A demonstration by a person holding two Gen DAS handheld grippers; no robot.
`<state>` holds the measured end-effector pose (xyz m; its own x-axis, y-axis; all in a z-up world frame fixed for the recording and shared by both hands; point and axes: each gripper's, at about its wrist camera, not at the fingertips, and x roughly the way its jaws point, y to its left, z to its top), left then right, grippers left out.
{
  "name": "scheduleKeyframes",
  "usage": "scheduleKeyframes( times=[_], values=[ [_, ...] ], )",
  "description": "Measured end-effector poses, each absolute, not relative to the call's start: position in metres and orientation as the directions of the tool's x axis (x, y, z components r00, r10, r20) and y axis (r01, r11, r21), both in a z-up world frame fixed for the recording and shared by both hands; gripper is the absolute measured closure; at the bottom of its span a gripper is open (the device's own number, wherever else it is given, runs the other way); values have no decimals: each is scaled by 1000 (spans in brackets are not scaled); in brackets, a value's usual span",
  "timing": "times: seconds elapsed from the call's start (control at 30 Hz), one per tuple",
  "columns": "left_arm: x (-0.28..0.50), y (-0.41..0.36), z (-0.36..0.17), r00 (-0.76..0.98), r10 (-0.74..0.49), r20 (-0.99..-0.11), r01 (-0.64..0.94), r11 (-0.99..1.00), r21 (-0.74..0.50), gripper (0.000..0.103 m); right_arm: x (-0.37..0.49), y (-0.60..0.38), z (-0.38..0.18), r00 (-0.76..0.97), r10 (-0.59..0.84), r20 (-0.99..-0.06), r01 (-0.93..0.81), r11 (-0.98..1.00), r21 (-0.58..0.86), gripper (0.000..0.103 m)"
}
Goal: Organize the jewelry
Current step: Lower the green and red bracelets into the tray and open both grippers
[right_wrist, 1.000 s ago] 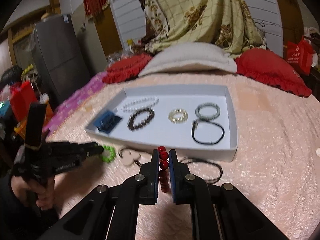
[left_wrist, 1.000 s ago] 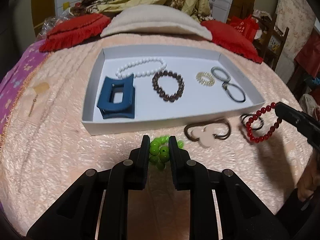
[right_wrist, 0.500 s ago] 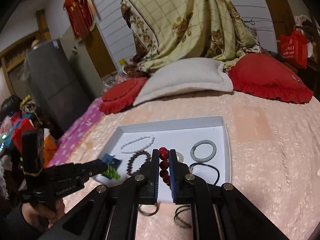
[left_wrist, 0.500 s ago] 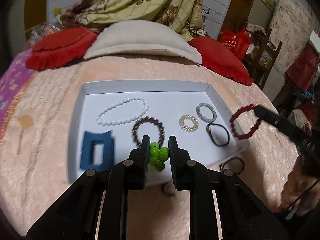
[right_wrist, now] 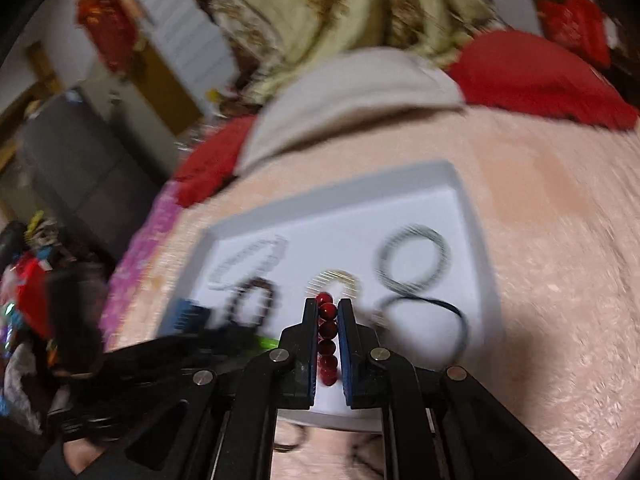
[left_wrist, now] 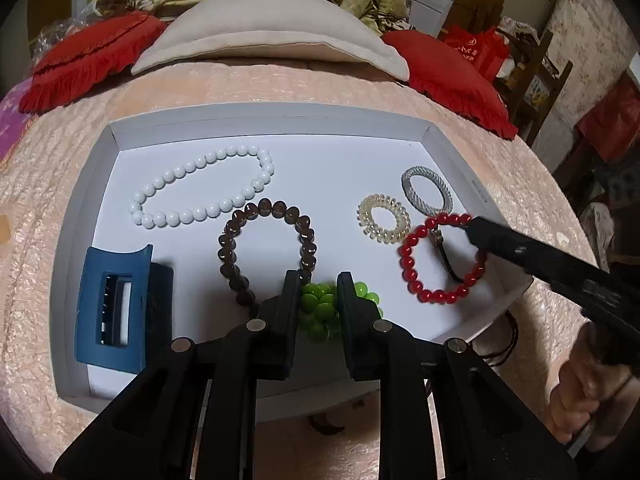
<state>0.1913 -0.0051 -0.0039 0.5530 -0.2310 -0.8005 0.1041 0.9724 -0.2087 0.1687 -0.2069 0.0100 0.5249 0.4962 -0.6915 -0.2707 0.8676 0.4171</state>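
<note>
Both tongs hovering over the white tray [left_wrist: 256, 120], left [left_wrist: 319, 280] pinching the green bracelet [left_wrist: 320, 308], right [right_wrist: 328, 308] pinching the red bracelet [left_wrist: 440, 258], each awaiting release inside

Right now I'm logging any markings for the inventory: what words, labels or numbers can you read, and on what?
White tray: small dark print on the right inner wall, too small to read.
Red bag behind the bed: pale lettering, too blurred to read.
Right gripper: a faint mark on its arm, unreadable.
No other text shows.
</note>
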Motion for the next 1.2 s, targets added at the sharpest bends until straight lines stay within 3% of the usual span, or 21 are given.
scheduleKeyframes(
  times=[0.13,0.43,0.57,0.67,0.73,1.0,1.2],
  values=[
    [187,-9,-4,558,-205,-804,115,979,-170,86,175,-214,-9,493,445,-747,-222,895,387,94],
    [187,-8,-3,574,-172,-800,96,985,-143,84,173,-206,-10,489,426,-761,-254,904,343,94],
    [187,-6,-1,588,-156,-794,81,988,-134,50,175,-207,-11,477,430,-766,-251,902,350,92],
    [188,-4,0,594,-143,-792,72,989,-126,49,173,-207,-8,495,424,-759,-254,905,340,79],
    [188,0,2,601,-141,-787,61,990,-131,49,172,-206,-4,512,414,-753,-260,910,324,60],
    [169,9,15,630,-174,-757,89,984,-153,49,155,-208,18,609,373,-700,-279,927,251,60],
    [112,1,20,634,-263,-727,195,964,-179,49,109,-225,34,699,280,-658,-249,958,142,59]
  ],
)
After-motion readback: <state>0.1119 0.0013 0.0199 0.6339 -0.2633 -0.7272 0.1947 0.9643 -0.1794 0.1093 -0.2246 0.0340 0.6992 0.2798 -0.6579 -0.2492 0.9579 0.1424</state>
